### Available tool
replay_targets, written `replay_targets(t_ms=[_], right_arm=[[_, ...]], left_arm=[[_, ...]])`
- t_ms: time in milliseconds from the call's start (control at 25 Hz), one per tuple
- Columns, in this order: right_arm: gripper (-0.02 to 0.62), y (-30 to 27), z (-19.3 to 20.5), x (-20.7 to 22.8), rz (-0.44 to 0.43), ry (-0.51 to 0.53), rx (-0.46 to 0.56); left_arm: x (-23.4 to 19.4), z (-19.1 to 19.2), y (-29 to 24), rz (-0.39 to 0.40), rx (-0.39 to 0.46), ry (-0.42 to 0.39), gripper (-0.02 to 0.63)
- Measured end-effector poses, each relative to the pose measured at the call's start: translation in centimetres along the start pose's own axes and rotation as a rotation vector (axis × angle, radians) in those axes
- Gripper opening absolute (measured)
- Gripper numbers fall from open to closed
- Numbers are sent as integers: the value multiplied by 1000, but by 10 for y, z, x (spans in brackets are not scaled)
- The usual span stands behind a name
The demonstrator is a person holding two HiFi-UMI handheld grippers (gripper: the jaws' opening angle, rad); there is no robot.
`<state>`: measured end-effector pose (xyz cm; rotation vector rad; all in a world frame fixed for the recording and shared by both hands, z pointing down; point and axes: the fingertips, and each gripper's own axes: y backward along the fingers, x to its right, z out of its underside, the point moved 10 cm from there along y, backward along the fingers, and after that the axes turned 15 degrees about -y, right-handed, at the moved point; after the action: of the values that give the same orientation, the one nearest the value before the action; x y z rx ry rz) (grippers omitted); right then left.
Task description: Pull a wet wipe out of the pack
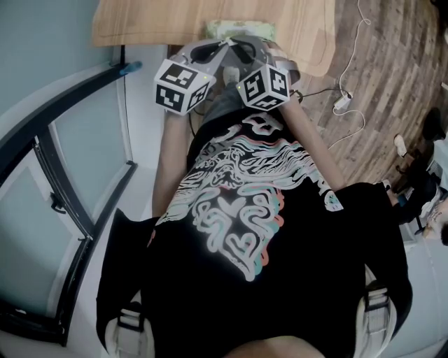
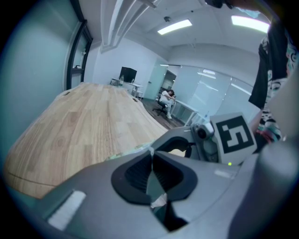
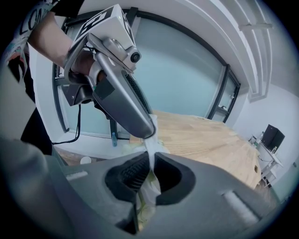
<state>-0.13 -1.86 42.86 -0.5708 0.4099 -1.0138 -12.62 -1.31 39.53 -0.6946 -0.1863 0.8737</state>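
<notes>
Two grippers are meeting at the near edge of a wooden table [image 1: 140, 21], at 12 o'clock in the head view, just above the person's black printed T-shirt [image 1: 238, 231]. The left gripper [image 2: 152, 175] is keeping its jaws pressed together, with only a thin white sliver showing between the dark pads. The right gripper [image 3: 150, 172] is likewise closing narrowly, and its pads are pinching the wet wipe [image 3: 152, 184].

In the right gripper view that wipe is running as a white strip from 12 o'clock of the jaws, where the tip of the left gripper is nipping its upper end, down through the pads toward 6 o'clock, where it is bunching over pale green wrapping. The two tools are therefore sharing one sheet, the left one sitting above the right.

The pack [image 1: 240, 29], light green, is lying on the table at 12 o'clock from the grippers in the head view, partly hidden behind them.

A marker cube [image 1: 180, 85] is showing at 11 o'clock of the shirt and another marker cube [image 1: 264, 87] at 1 o'clock. A white cable [image 1: 350, 105] is trailing over the wood-patterned floor at 2 o'clock.
</notes>
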Motion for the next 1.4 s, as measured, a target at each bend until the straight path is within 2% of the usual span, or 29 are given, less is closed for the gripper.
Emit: replay_targets(t_ms=[640, 840, 1400], right_arm=[[34, 2, -3, -4, 11, 20, -4], [57, 4, -4, 0, 4, -26, -5], [67, 7, -4, -4, 24, -29, 2]], left_arm=[[4, 3, 5, -2, 4, 16, -3], [5, 6, 5, 1, 22, 43, -2], [9, 7, 10, -13, 21, 37, -3]])
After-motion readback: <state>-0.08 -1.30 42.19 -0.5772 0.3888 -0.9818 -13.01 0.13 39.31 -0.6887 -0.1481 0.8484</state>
